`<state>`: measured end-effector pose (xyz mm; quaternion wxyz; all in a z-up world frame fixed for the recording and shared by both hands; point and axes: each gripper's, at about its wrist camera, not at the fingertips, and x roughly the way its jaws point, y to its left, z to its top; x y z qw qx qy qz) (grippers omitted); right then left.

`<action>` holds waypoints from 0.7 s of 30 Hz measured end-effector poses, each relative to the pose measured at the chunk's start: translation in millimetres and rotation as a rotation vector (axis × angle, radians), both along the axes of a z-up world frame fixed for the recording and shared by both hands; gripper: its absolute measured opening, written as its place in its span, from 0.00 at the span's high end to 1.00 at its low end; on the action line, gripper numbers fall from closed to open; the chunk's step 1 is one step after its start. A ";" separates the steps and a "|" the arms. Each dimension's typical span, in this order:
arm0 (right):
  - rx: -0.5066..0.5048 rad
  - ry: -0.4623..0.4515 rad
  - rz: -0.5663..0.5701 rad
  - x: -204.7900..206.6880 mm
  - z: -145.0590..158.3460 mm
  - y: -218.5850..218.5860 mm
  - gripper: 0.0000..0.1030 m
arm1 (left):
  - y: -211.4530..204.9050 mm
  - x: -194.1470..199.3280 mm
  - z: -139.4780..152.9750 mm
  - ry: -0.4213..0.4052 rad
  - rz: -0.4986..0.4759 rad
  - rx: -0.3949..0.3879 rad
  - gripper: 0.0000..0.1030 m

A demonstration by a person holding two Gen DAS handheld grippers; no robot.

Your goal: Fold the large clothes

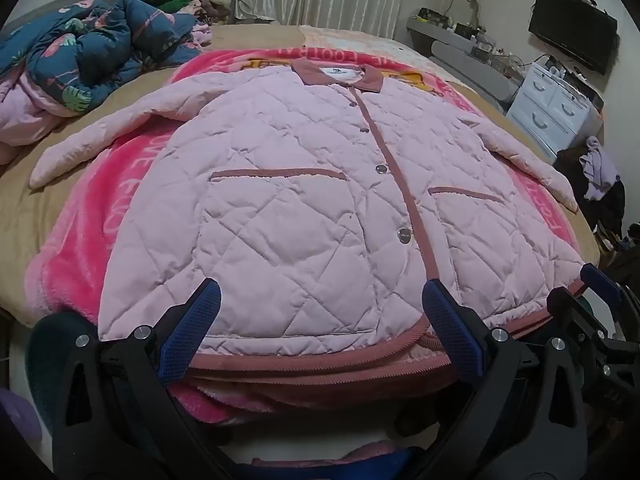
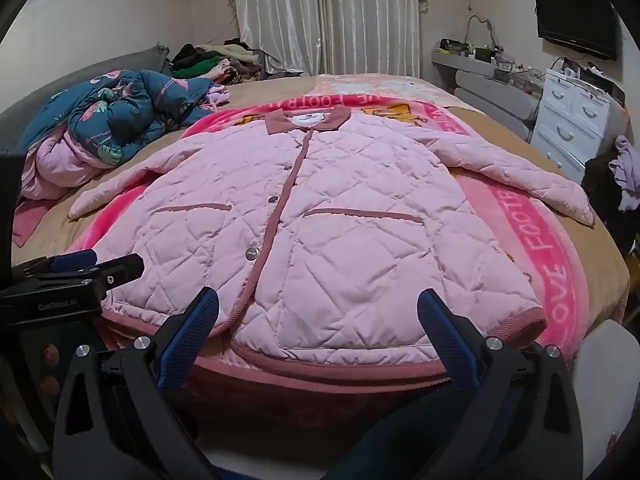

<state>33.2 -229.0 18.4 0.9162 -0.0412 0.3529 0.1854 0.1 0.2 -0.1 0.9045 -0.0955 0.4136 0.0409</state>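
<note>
A pale pink quilted jacket lies flat, front up and buttoned, on a bright pink blanket spread over the bed. Its dusty-rose collar points away from me, both sleeves are spread outward, and the hem lies at the near bed edge. My left gripper hovers open above the hem, left of the button placket, nothing between its blue-padded fingers. My right gripper hangs open over the hem's right half, also empty. Each gripper shows at the edge of the other's view.
A crumpled dark blue floral quilt and a clothes pile sit at the bed's far left. A white drawer unit, a cluttered shelf, a wall screen and draped clothes stand to the right. Curtains hang behind the bed.
</note>
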 end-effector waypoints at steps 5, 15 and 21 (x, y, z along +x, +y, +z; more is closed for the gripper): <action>0.004 -0.001 -0.011 -0.1 0.5 -1.3 0.04 | 0.1 0.1 -0.1 -0.003 0.001 0.001 0.08; 0.007 0.000 -0.016 -1.8 0.3 -4.8 0.04 | 0.4 0.0 -0.2 -0.006 0.002 0.000 0.08; 0.009 0.004 -0.012 -2.8 -2.4 -2.2 0.04 | -0.3 0.4 -0.5 -0.009 0.003 0.005 0.08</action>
